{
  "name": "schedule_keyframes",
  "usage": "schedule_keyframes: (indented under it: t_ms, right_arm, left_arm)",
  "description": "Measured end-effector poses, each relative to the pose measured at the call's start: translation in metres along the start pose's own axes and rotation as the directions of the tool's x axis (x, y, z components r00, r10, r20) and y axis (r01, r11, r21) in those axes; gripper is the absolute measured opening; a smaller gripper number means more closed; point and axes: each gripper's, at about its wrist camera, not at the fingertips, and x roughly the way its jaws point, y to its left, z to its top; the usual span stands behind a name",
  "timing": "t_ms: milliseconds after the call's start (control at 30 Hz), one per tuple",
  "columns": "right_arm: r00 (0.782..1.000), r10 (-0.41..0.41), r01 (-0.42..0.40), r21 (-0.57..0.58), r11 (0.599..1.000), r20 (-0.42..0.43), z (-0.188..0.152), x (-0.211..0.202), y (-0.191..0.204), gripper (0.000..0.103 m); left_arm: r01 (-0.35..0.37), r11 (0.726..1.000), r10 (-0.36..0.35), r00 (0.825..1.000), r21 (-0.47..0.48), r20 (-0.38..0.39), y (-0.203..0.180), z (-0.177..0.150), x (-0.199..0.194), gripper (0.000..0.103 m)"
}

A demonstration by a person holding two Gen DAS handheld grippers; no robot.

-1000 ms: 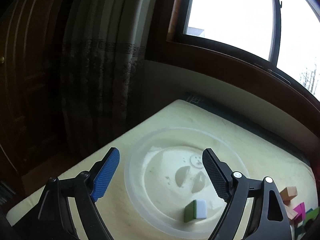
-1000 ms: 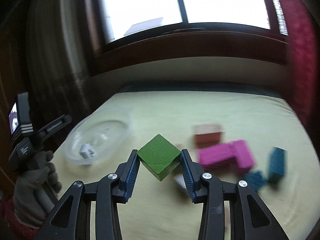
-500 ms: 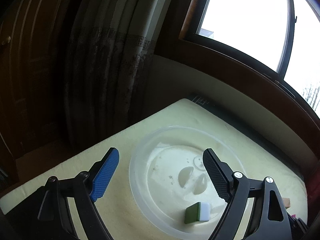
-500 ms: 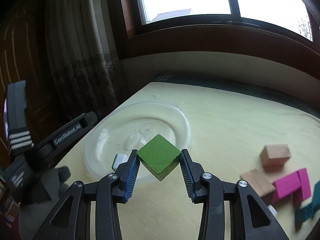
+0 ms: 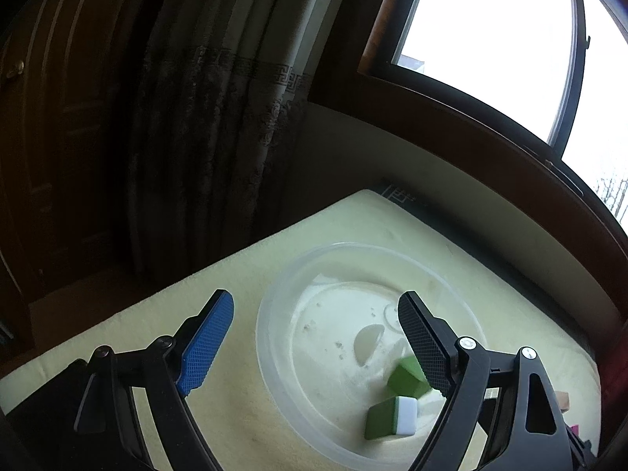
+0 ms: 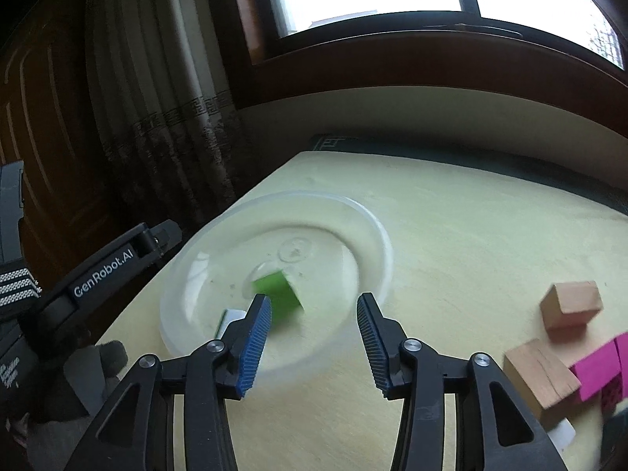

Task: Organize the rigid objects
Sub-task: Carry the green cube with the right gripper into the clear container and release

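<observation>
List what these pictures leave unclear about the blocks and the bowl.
- Green block: motion-blurred in the right wrist view; resting or falling, cannot tell.
- Green and white tile: mostly behind the right gripper finger.
- Pink block: cut by the picture's edge.
- Bowl: near rim hidden by the left gripper.

Surface: pale yellow mat [image 6: 451, 235].
On it, left: clear plastic bowl [image 6: 376, 235].
On it, right: two wooden blocks [image 6: 571, 304], touching; pink blocks [image 6: 596, 365] just beside them.

"GenRobot.AI" stands in white letters on the black side of the left gripper [image 6: 165, 235], left of the right gripper [image 6: 314, 337]. More white print lower on that body is too blurred to read.
</observation>
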Motion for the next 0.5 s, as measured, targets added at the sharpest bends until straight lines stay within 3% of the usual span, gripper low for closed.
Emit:
schedule_keyframes:
  t_ms: [333,500]
  right_arm:
    - [0.999,-0.043,0.043,0.055,0.998,0.010,-0.031,-0.029,-0.021,0.049]
    - [0.997,-0.076,0.074,0.074,0.994,0.029,-0.039,-0.045,-0.028,0.053]
  left_arm:
    - [0.034,0.998,-0.034,0.999,0.061,-0.002,-0.019,-0.008,-0.003,0.087]
    - [0.122,0.981,-0.121,0.992,0.149,-0.022,-0.043,-0.017,-0.007,0.087]
